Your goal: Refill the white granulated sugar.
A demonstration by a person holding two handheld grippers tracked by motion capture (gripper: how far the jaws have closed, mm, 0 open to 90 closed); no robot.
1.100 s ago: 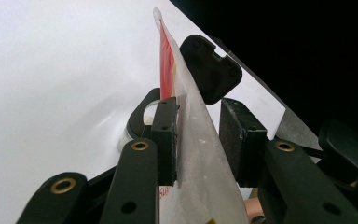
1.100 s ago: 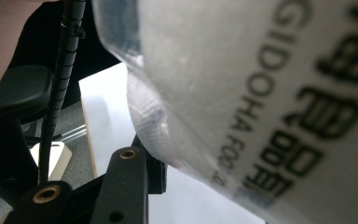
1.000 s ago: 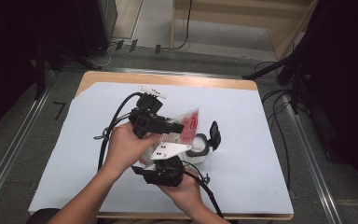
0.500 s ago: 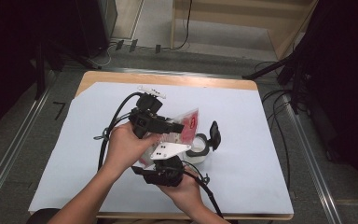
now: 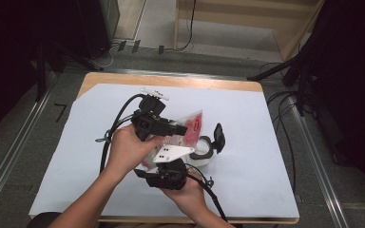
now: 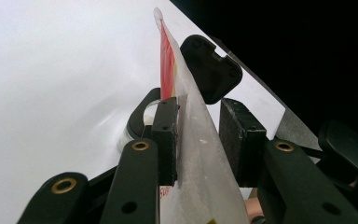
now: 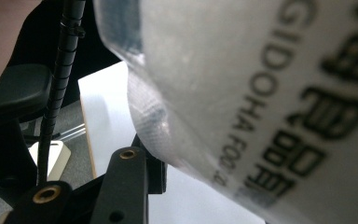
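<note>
Plastic, clear with red print, makes up the bag [image 5: 190, 127], which is held up over the middle of the table [image 5: 266, 123], above a small pot [image 5: 203, 151]. The left gripper [image 5: 179, 129] is closed on the bag's edge. The right gripper [image 5: 173, 164] is pressed against it from below; a firm hold cannot be told. The bag's long side is pointed toward the far right corner.

"GIDOHA FOO…" in black print on the clear pouch [image 7: 261, 93]

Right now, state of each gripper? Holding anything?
Left gripper: shut on the plastic pouch, just above the open jar.
Right gripper: pouch lies against it; open or shut cannot be told.
</note>
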